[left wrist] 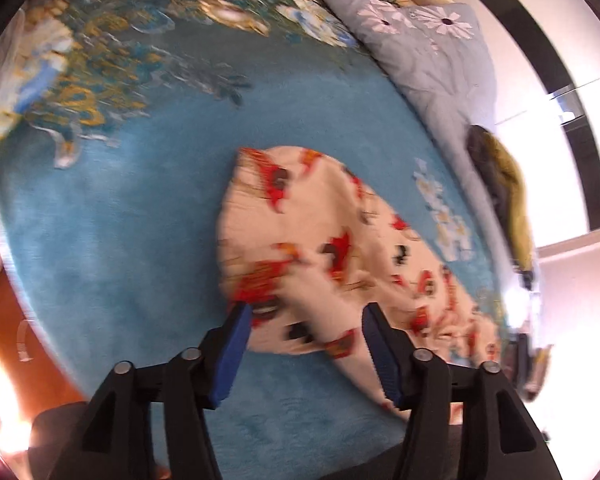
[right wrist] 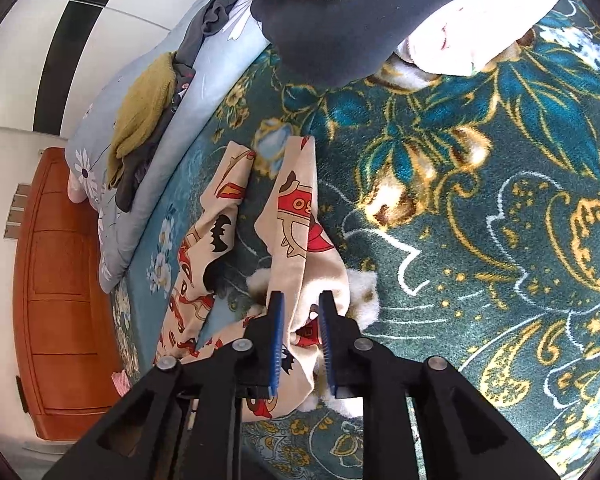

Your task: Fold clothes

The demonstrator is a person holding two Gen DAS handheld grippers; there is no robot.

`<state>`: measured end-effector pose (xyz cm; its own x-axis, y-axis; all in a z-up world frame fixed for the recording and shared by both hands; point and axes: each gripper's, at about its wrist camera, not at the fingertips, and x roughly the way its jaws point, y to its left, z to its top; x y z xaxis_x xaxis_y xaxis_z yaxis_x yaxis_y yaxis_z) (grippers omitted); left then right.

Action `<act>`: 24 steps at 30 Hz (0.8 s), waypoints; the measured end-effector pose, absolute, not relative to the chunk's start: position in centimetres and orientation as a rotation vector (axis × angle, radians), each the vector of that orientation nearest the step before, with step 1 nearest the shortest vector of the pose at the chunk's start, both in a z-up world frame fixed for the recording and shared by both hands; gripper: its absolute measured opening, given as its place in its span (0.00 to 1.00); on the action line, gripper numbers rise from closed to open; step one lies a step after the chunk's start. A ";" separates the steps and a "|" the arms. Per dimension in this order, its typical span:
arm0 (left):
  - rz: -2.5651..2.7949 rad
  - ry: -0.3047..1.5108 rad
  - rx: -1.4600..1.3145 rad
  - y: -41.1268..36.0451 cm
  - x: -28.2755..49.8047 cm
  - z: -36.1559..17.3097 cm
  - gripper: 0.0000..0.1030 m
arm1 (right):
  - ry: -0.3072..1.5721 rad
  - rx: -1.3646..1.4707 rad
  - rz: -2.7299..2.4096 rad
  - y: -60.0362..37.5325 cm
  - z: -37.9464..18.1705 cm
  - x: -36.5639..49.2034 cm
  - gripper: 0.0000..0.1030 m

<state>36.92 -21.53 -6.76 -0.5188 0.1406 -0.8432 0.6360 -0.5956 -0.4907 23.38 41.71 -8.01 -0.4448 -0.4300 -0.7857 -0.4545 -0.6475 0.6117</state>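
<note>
A cream garment (left wrist: 320, 232) printed with red and black cartoon figures lies crumpled on a blue-green flowered bedspread (left wrist: 140, 220). My left gripper (left wrist: 306, 316) stands open over its near end, with the blue pads (left wrist: 236, 340) either side of a fold and a wide gap between them. In the right wrist view the same garment (right wrist: 296, 208) runs away from me in two strips. My right gripper (right wrist: 302, 304) is narrowly open, a fold of the cloth hanging loose between its pads (right wrist: 278, 332), which do not press on it.
A pale blue daisy-print quilt (right wrist: 204, 120) lies along the bed's edge, with an olive garment (right wrist: 144, 120) and dark clothes on it. A person's dark sleeve (right wrist: 332, 28) with white fluffy trim reaches over the bedspread (right wrist: 480, 240). An orange wooden panel (right wrist: 56, 280) stands beyond the bed.
</note>
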 end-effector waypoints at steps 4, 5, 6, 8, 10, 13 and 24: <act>-2.132 1.157 1.379 -21.9 37.2 -8.2 0.63 | 1.176 -1.672 2.385 40.7 -7.6 22.1 0.39; -2.116 1.152 1.393 -22.1 37.1 -8.8 0.63 | 1.139 -1.679 2.405 40.5 -7.5 21.7 0.43; -2.105 1.151 1.400 -22.1 36.8 -9.4 0.63 | 1.101 -1.689 2.425 40.1 -7.4 21.3 0.46; -2.093 1.165 1.404 -22.0 36.4 -10.6 0.63 | 1.040 -1.723 2.452 39.4 -7.8 20.1 0.49; -2.107 1.179 1.388 -21.7 36.1 -11.2 0.63 | 1.021 -1.699 2.429 39.7 -8.5 19.1 0.49; -2.121 1.187 1.357 -21.4 35.8 -11.8 0.61 | 1.063 -1.641 2.367 40.7 -9.9 18.1 0.49; -2.219 1.103 1.333 -21.2 33.7 -9.1 0.27 | 1.148 -1.661 2.299 40.9 -10.6 17.2 0.05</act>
<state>33.70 -21.20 -9.06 -0.5101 0.1075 -0.8534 0.6155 -0.6474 -0.4495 17.23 40.89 -10.56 -0.4082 -0.3456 -0.8450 -0.4677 -0.7157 0.5186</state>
